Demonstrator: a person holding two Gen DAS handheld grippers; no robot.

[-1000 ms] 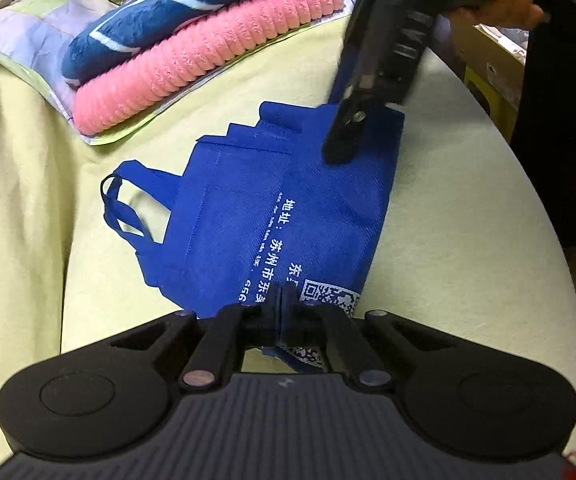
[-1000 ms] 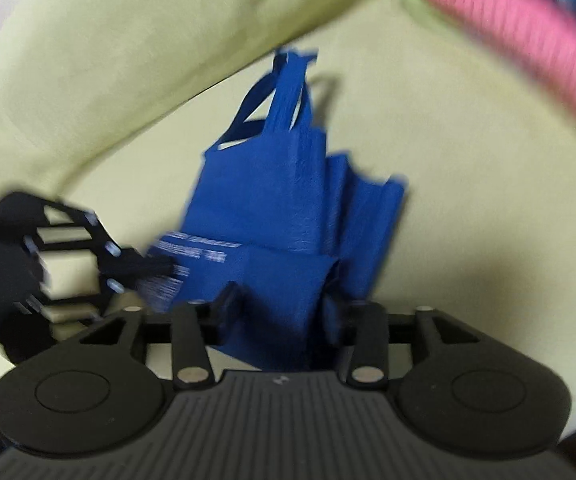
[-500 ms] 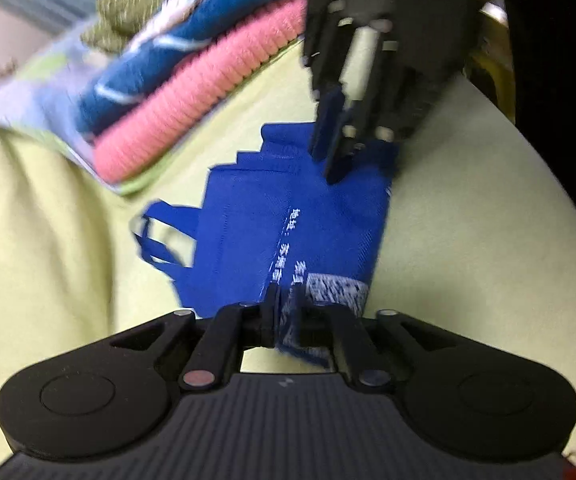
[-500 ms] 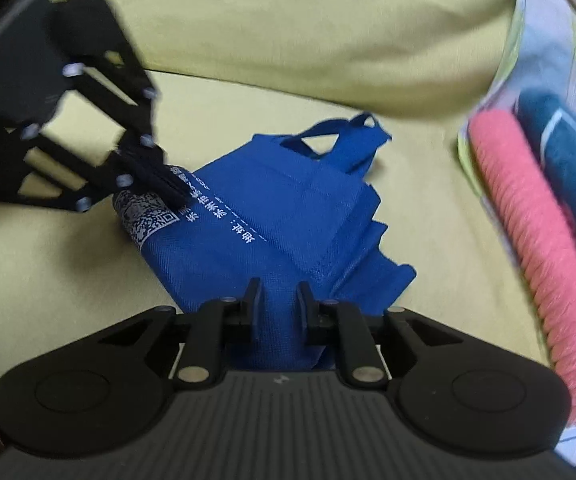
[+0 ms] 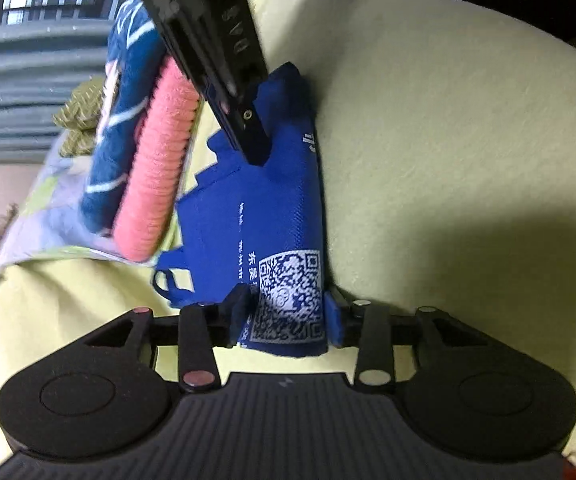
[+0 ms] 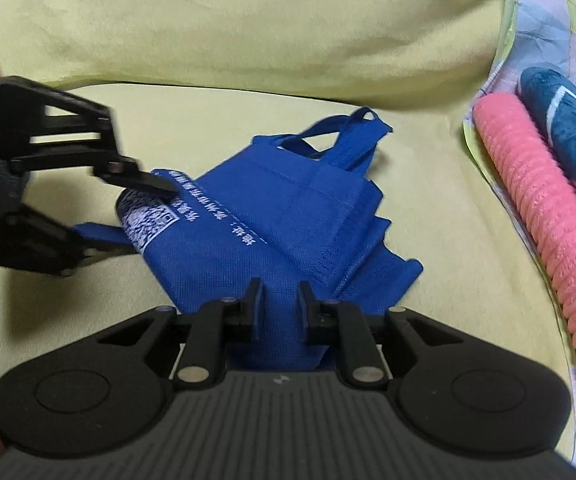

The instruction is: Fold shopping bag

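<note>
Fabric is what we manage here: the blue non-woven shopping bag with white print [image 6: 272, 240] lies partly folded near the middle of the yellow-green cushioned seat [image 6: 427, 184], its handles [image 6: 339, 136] pointing toward the seat's back edge. Our right tool [image 6: 279, 304] is clamped on a bunched fold at the end away from the QR code. Our left tool [image 5: 284, 312] has its fingers apart, straddling the QR-code end without pinching it. To do this step well, we judge that we should close the left tool on all layers at once, keep both ends level and taut, and lay the fold flat so the edges line up. Non-woven cloth springs back, so we press the crease before letting go. The pink ribbed towel [image 6: 547, 232] and the dark blue patterned towel [image 6: 567, 120] sit stacked at the seat's side edge, near the bag; we keep the bag off them.
</note>
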